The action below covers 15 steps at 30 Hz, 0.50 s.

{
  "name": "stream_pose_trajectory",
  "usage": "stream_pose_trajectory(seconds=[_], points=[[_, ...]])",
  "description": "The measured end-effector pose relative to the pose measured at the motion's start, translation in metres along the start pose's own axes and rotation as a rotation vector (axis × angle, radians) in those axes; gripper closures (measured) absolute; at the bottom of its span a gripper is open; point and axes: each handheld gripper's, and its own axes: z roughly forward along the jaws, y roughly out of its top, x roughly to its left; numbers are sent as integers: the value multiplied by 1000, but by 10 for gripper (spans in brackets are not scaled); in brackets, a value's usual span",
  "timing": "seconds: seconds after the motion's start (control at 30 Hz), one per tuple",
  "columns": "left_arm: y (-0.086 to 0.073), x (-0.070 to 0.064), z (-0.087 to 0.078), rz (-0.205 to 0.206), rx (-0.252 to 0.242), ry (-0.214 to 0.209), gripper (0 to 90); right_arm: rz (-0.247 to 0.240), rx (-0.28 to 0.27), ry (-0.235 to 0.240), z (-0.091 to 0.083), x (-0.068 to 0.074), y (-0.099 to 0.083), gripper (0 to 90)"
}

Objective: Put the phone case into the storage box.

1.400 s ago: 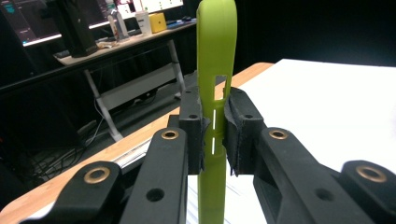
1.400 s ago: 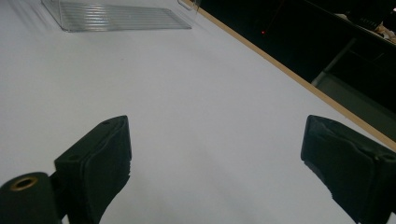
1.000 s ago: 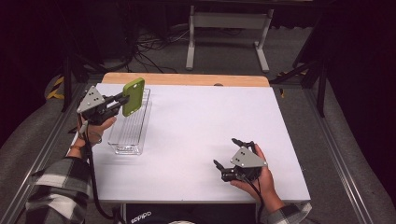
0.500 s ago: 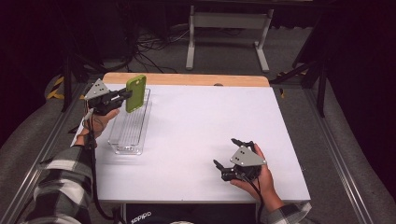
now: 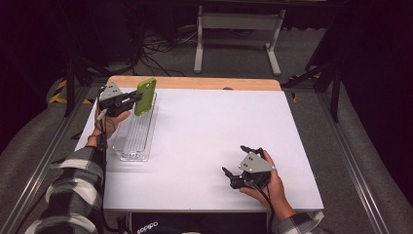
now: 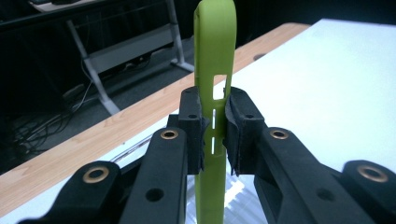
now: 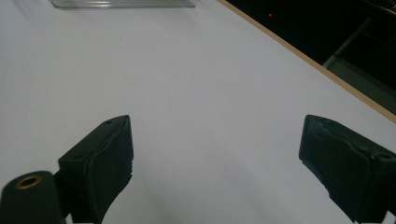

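1. My left gripper [image 5: 130,101] is clamped on the green phone case [image 5: 145,96], held upright edge-on between its pads, just above the clear tray [image 5: 134,141].
2. My right gripper [image 5: 239,165] sits spread wide, nothing between its pads, on the white table [image 5: 209,126].

Green case [image 6: 212,70] top & bottom cut off; tray [image 5: 138,131] contents prob. unreadable.

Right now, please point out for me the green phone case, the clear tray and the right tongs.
green phone case [image 6: 210,56], left gripper view, on its narrow edge above the clamping jaws.
clear tray [image 5: 130,155], high view, on its near end wall.
right tongs [image 5: 237,163], high view, midway between the two open fingertips.
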Motion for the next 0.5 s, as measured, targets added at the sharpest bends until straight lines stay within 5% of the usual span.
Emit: stream_pose_trajectory(seconds=[0.3, 0.5], points=[[-8, 7, 6, -21, -5, -10, 782, -8, 14, -5, 2, 0, 0, 112], [-9, 11, 7, -37, -1, 31, 779, -11, 24, -3, 2, -2, -1, 111]])
